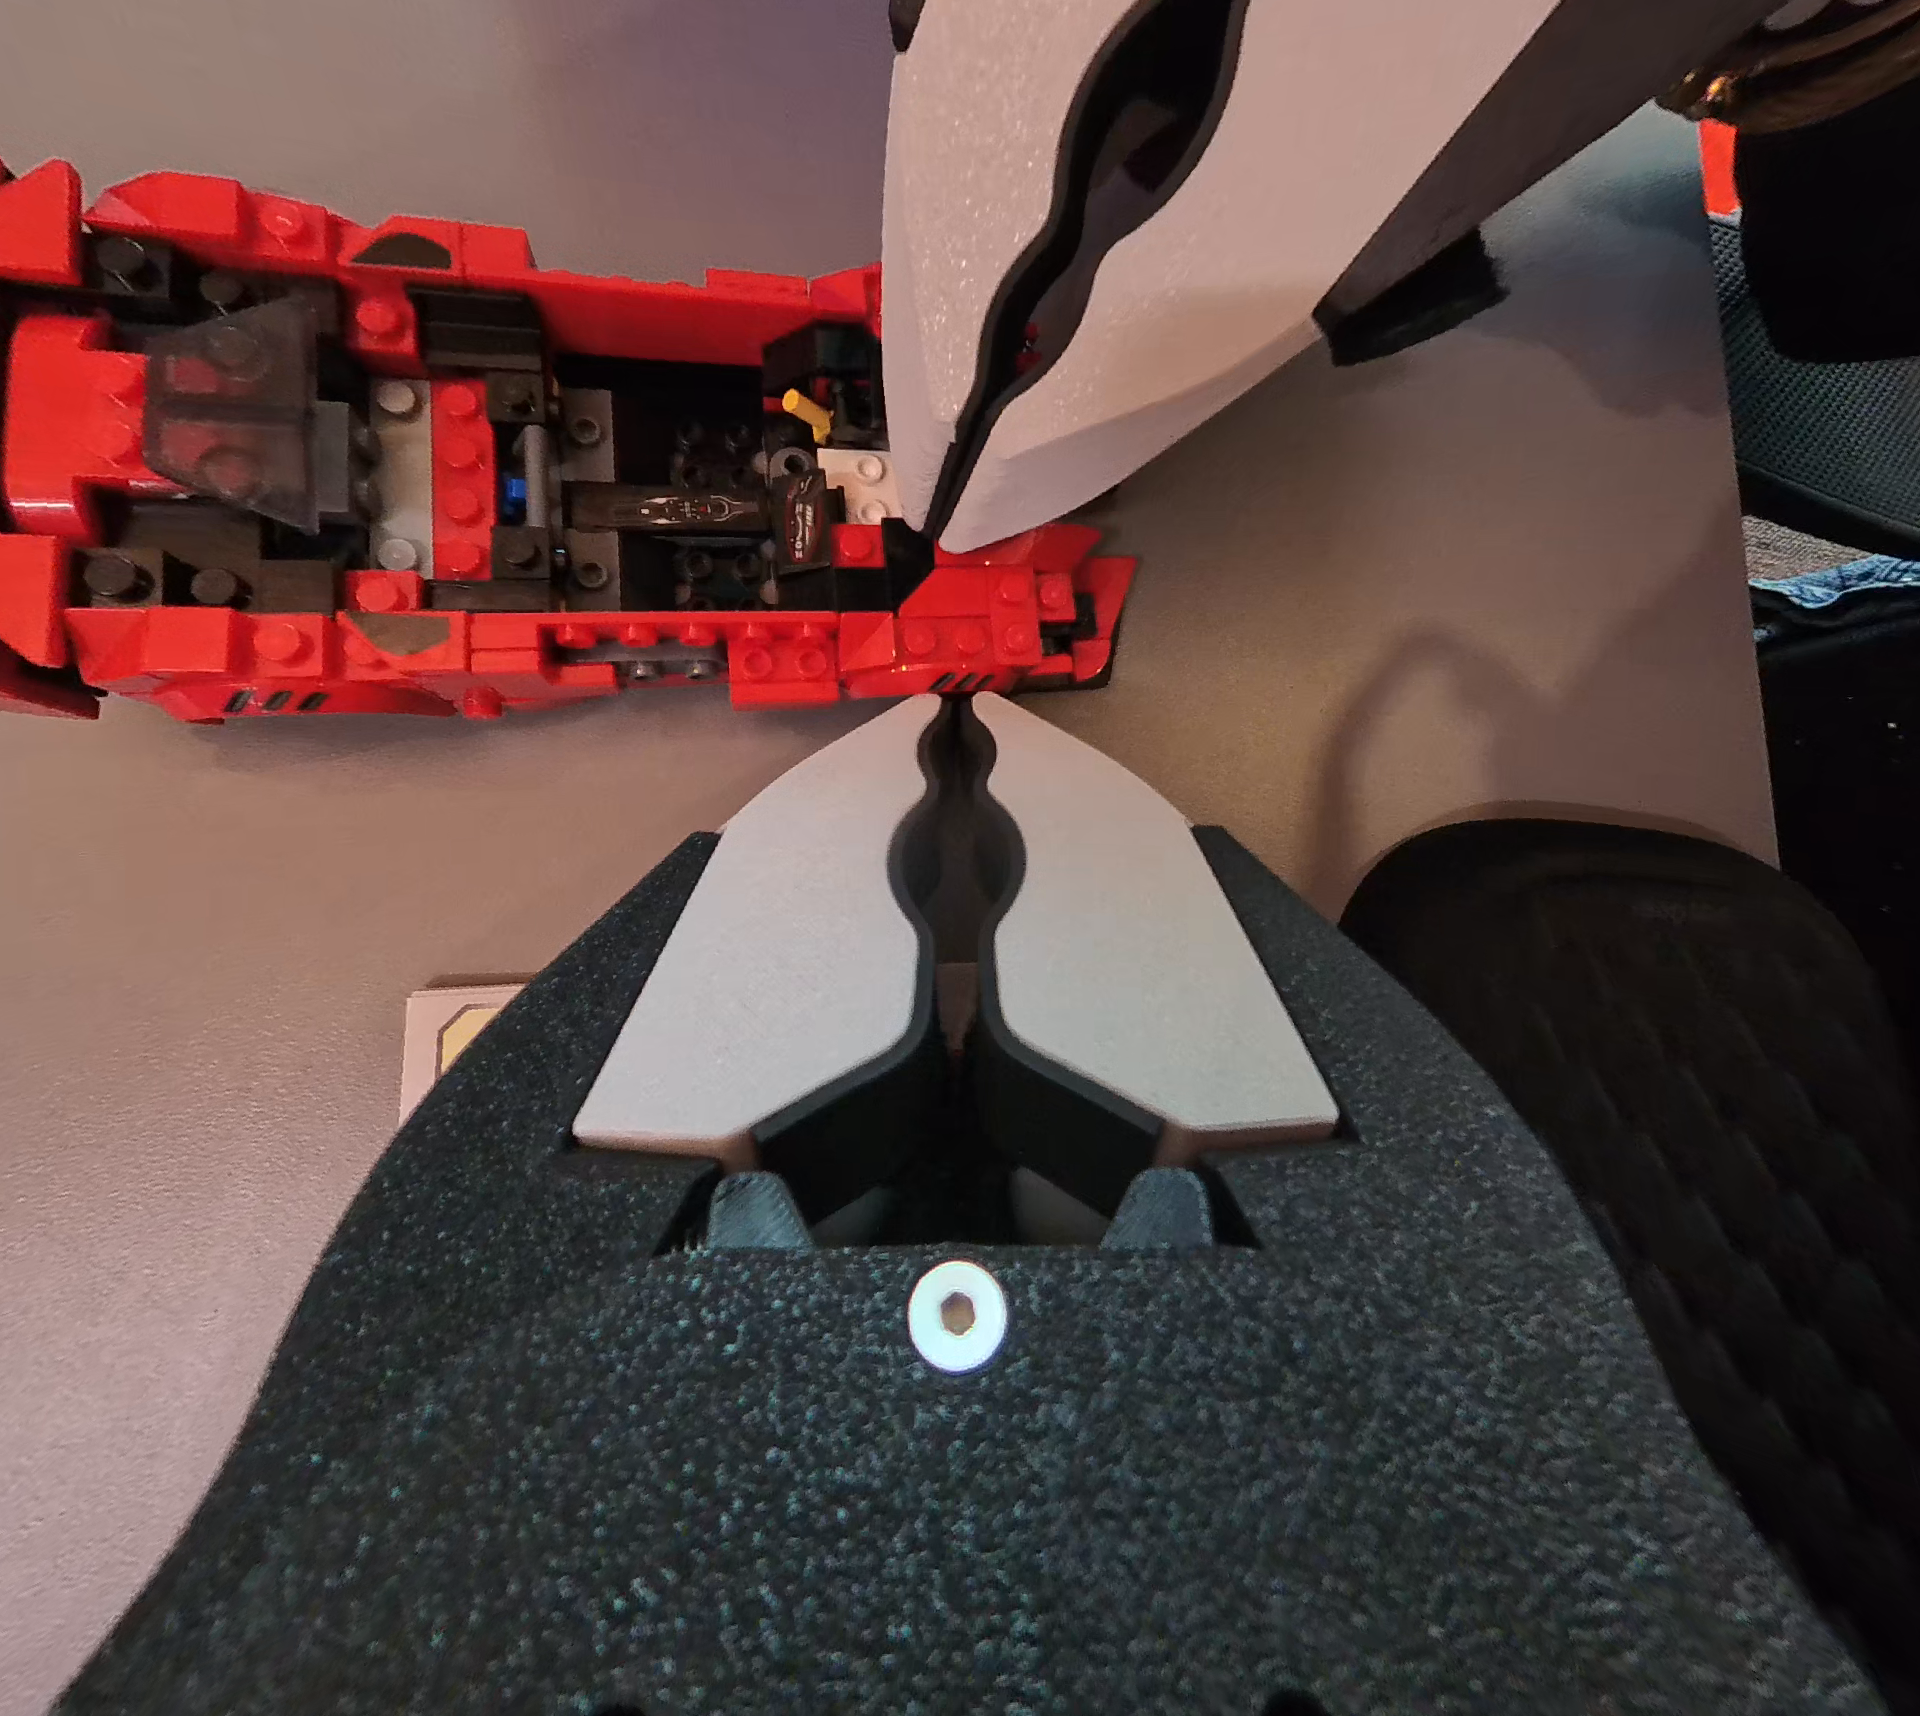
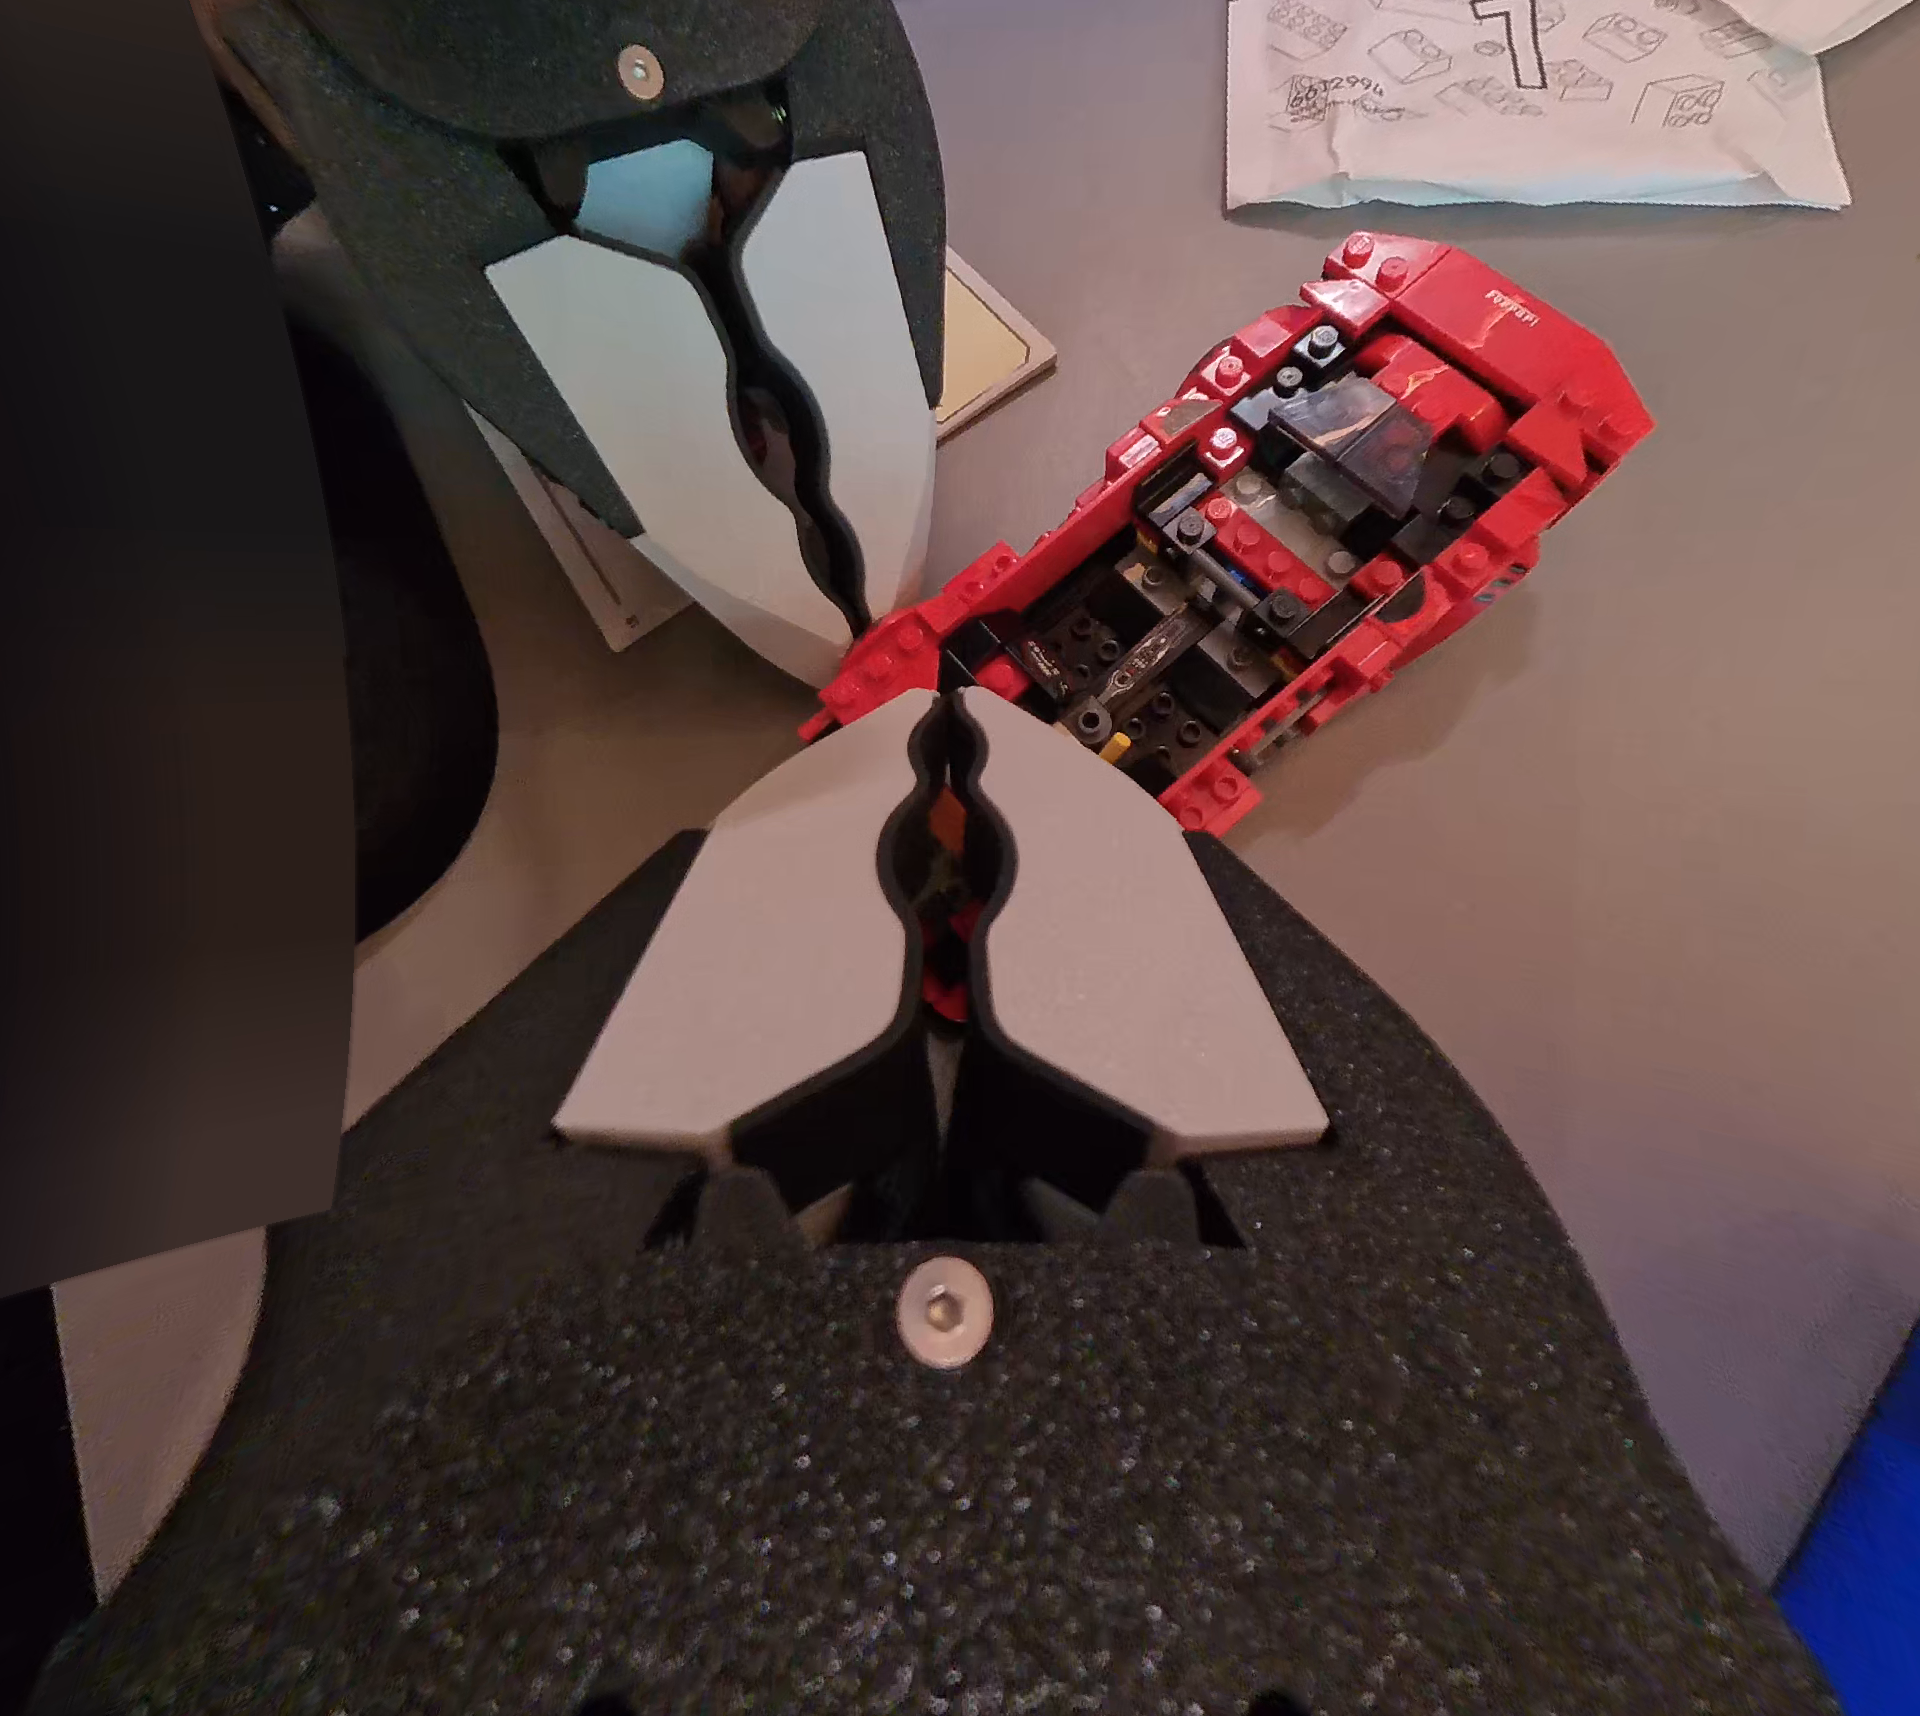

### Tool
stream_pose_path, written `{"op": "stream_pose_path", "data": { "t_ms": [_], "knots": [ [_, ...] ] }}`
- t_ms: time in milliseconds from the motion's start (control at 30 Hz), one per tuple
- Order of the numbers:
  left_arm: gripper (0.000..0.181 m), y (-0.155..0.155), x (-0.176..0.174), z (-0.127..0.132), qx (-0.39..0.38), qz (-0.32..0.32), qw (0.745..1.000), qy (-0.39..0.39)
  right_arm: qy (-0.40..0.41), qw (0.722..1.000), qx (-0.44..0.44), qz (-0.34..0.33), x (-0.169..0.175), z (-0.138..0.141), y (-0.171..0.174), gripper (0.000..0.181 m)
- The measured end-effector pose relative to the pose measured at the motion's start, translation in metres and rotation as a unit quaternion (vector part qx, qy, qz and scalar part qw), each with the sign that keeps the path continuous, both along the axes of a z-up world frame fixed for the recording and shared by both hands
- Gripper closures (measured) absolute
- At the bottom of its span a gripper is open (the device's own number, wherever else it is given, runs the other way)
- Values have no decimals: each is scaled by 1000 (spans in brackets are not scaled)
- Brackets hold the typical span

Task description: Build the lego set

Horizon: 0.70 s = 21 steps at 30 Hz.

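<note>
Left wrist view: we see the red lego car (image 1: 447,482) lying roofless on the grey table (image 1: 312,887), cockpit studs exposed. Our left gripper (image 1: 954,702) has its fingers pressed together, tips touching the car's near flank, apparently bracing it. The right gripper (image 1: 928,528) comes in from above, fingers closed on a small black piece (image 1: 902,560) at the car's end. We judge a seating step is in hand; next, press straight down while the left steadies. Empty paper bags (image 2: 1527,77) lie beyond.
</note>
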<state>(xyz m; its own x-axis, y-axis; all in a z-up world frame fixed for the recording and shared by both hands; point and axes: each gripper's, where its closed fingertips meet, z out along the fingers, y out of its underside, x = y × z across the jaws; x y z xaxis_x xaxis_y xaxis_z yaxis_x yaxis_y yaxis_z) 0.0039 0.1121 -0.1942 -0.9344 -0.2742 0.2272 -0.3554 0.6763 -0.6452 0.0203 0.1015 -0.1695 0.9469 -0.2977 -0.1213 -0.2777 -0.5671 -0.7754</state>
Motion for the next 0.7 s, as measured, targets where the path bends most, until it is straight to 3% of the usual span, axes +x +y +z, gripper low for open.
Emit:
{"op": "stream_pose_path", "data": {
  "t_ms": [700],
  "knots": [
    [181, 0, 0, 0, 3, -2, 1000, 1, -11, 997, -77, -19, 0, -2, 0, 180]
  ]
}}
